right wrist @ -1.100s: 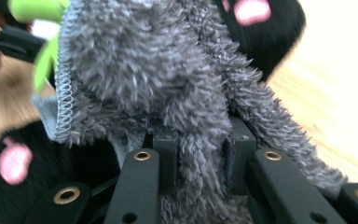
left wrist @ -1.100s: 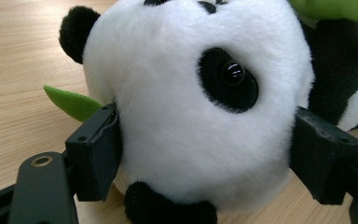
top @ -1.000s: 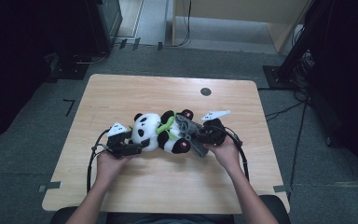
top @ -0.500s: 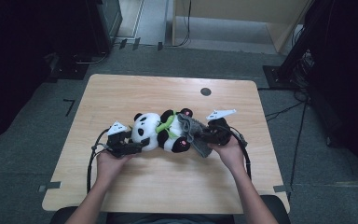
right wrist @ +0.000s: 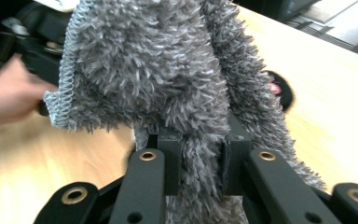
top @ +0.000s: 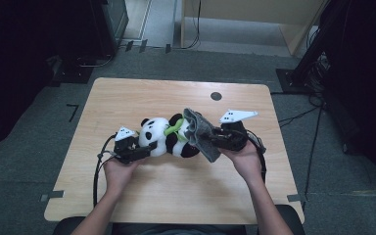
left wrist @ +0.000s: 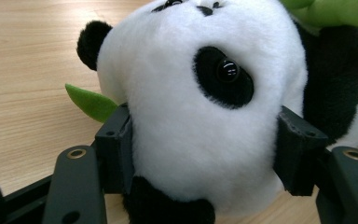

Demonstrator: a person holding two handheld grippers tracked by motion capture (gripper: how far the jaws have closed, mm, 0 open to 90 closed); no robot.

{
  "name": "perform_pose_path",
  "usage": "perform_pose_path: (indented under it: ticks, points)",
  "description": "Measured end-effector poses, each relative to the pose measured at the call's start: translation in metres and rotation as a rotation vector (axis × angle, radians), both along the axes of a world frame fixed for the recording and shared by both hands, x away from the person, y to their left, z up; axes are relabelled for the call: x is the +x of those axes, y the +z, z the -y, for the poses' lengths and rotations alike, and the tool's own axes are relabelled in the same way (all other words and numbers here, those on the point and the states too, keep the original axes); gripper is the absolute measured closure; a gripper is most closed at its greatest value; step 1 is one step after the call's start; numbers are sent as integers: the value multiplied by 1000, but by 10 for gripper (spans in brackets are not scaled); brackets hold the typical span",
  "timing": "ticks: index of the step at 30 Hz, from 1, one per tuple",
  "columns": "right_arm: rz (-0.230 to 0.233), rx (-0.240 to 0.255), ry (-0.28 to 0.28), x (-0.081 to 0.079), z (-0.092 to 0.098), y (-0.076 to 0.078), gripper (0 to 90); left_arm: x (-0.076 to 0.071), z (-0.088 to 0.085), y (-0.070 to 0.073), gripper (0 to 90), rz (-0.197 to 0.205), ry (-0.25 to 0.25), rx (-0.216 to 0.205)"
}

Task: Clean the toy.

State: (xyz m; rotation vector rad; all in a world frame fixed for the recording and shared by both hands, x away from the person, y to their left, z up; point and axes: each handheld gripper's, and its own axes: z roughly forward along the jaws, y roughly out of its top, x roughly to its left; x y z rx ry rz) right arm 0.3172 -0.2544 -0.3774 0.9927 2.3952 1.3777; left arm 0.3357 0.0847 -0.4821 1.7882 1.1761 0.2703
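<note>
Your left claw (top: 144, 151) is clamped on the panda (top: 164, 137), its two jaws pressing into either side of the white head. In the left gripper view the head (left wrist: 200, 107) bulges between the pads, one black eye facing up, a black ear (left wrist: 91, 42) at the far left and a green leaf (left wrist: 91, 102) poking out just beside the left jaw. The panda lies on its side on the wooden surface (top: 176, 196), roughly mid-way across, head to the left and body to the right, with a green piece (top: 174, 129) at its neck.

Your right claw (top: 215, 139) is closed on a grey cloth (top: 200, 132). In the right gripper view the jaws stand close together with a fold of the shaggy cloth (right wrist: 168, 65) pinched between them, and the rest rises and flops above the claw (right wrist: 200, 161). From the high view the cloth drapes against the panda's right end, touching its body.

Your left hand (top: 117, 171) is at the near left of the panda, your right hand (top: 247, 159) at the near right. A small dark disc (top: 216, 96) sits on the far part of the surface, well apart from the panda.
</note>
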Motion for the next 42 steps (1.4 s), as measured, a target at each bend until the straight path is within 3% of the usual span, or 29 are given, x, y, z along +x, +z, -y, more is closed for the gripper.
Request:
perform_pose_path:
  ticks: [5, 6, 7, 9, 14, 15, 18, 24, 26, 30, 33, 37, 42]
  points:
    - [-39, -57, 41, 1, -22, -13, 754, -3, 3, -2, 341, 13, -3, 13]
    - [-39, -57, 41, 1, -22, -13, 754, -4, 3, -2, 341, 19, -11, 23]
    - [-55, -81, 46, 5, -29, -25, 756, -4, 4, -3, 340, 26, -30, 36]
    - [-61, -89, 45, 7, -30, -32, 756, -4, 1, -5, 334, 22, -56, 40]
    - [-79, -69, 23, 12, -23, -41, 758, -4, 0, -4, 328, 20, -84, 58]
    - [-79, -96, -15, 14, -18, -45, 763, -4, 0, -4, 328, 20, -84, 59]
    - [-91, -101, -37, 17, -15, -48, 764, -2, -1, -5, 328, 15, -89, 50]
    - [-99, -76, -36, 23, -10, -60, 764, -2, -2, -6, 328, 17, -99, 59]
    - [-108, -93, -56, 26, -6, -63, 764, -2, -2, -6, 328, 15, -99, 57]
    - [-122, -93, -79, 29, 1, -63, 765, -1, -3, -6, 328, 13, -99, 50]
    - [-103, -82, -84, 28, 5, -59, 766, -1, -3, -6, 330, 12, -98, 49]
    - [-86, -68, -89, 23, 7, -47, 766, -2, -3, -5, 330, 5, -102, 52]
    - [-30, -43, -75, 15, 3, -21, 766, -2, -3, -3, 328, 1, -108, 66]
